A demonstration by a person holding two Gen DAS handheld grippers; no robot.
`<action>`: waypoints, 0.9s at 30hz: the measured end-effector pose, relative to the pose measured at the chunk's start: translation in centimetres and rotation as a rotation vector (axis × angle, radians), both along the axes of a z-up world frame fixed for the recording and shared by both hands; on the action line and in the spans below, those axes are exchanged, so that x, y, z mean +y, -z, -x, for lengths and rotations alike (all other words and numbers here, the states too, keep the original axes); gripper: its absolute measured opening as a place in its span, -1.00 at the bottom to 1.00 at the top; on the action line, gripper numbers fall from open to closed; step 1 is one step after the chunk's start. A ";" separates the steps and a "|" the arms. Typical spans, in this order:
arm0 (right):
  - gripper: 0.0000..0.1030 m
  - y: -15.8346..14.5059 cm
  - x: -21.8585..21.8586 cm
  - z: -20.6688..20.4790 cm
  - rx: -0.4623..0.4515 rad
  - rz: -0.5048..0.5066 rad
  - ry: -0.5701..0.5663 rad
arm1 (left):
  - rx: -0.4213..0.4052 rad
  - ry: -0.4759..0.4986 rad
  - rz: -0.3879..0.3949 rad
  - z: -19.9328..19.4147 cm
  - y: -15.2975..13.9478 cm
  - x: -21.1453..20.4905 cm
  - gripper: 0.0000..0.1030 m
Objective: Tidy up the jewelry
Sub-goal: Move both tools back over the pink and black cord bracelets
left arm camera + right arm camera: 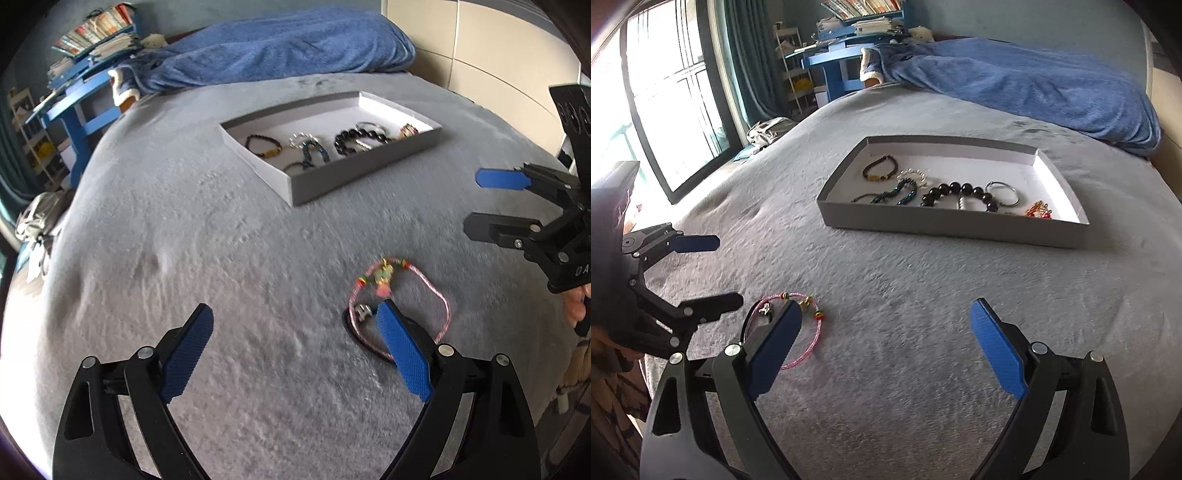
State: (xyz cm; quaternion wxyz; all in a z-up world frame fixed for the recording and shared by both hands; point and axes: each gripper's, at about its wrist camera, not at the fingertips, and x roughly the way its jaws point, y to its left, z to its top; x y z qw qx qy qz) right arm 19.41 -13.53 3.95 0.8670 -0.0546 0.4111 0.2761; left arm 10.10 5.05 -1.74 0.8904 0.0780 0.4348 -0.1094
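Note:
A pink cord bracelet [441, 301] with coloured beads and a charm lies on the grey bed cover; it also shows in the right wrist view [817, 334]. A dark band lies partly under it. My left gripper [295, 325] is open and empty, its right finger over the bracelet's left side. My right gripper [886, 325] is open and empty, its left finger over the same bracelet. A grey tray [354, 177] with a white floor holds several bracelets; it also shows in the right wrist view [945, 225].
A blue blanket [280, 48] lies bunched at the head of the bed. A blue desk [74, 110] with books stands beyond the bed's left side. A window [665, 107] and curtain are on the left. The grey bed cover [923, 295] spreads around the tray.

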 end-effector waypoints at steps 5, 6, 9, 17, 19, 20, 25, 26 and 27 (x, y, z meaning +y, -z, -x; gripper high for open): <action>0.77 0.5 0.6 0.3 0.013 0.002 -0.025 | 0.031 0.060 0.006 0.3 0.4 -1.2 0.62; 0.76 0.6 0.7 0.4 0.016 0.002 -0.033 | 0.033 0.074 0.006 0.4 0.4 -1.4 0.57; 0.65 1.0 1.1 0.3 0.032 0.002 -0.049 | 0.038 0.087 0.011 0.8 0.6 -1.6 0.56; 0.30 2.6 3.5 -0.3 0.078 0.027 -0.084 | 0.032 0.035 0.004 1.7 0.9 0.5 0.56; 0.23 3.0 4.2 -0.2 0.083 0.038 -0.098 | 0.026 0.017 -0.002 1.8 0.9 1.1 0.56; 0.16 3.2 4.5 -0.2 0.084 0.044 -0.105 | 0.026 0.012 -0.001 1.9 0.9 1.3 0.56; -0.26 4.5 6.0 0.1 0.088 0.094 -0.143 | 0.022 -0.012 0.005 1.8 0.8 2.2 0.56; -0.50 4.5 6.0 0.1 0.087 0.091 -0.146 | 0.022 -0.014 0.006 1.8 0.8 2.2 0.56; -0.67 4.4 5.9 0.0 0.086 0.084 -0.146 | 0.022 -0.015 0.006 1.7 0.8 2.2 0.56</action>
